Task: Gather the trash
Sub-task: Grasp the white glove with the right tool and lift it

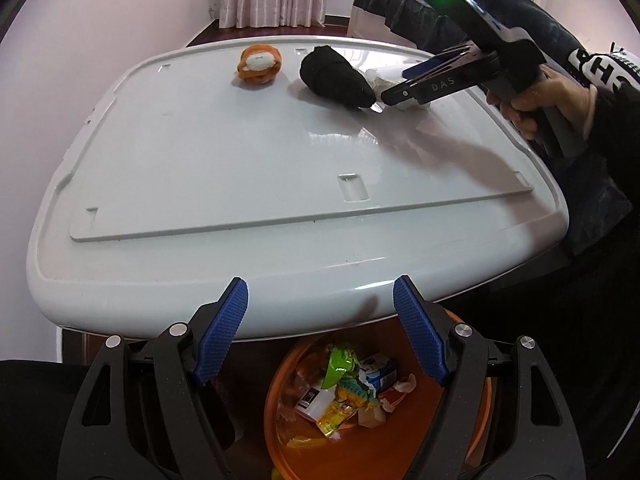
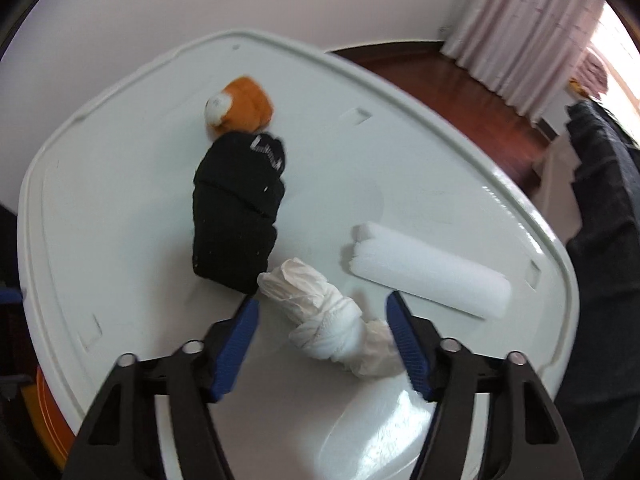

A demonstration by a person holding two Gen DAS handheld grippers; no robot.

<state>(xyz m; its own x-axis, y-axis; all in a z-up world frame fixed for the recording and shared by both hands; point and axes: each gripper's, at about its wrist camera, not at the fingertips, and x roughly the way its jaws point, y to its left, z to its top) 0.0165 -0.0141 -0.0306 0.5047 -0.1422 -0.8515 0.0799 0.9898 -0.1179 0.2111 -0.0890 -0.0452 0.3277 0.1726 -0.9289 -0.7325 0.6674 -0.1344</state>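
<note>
Bin (image 1: pixel 288 420) under table edge, already holding wrappers and a small carton (image 1: pixel 378 372). Left gripper (image 1: pixel 320 332) above it, jaws wide, empty. On table (image 2: pixel 120 280), left to right: orange plush (image 2: pixel 240 106), black sock bundle (image 2: pixel 238 208), crumpled tissue (image 2: pixel 324 320), white foam roll (image 2: pixel 430 276). Right gripper (image 2: pixel 322 344) straddling tissue, jaws apart, not yet gripping. Likely partway done; tissue and foam left.

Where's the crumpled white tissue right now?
On the white table, between the right gripper's open fingers in the right wrist view, the crumpled tissue lies beside the black sock and the white foam piece.
</note>
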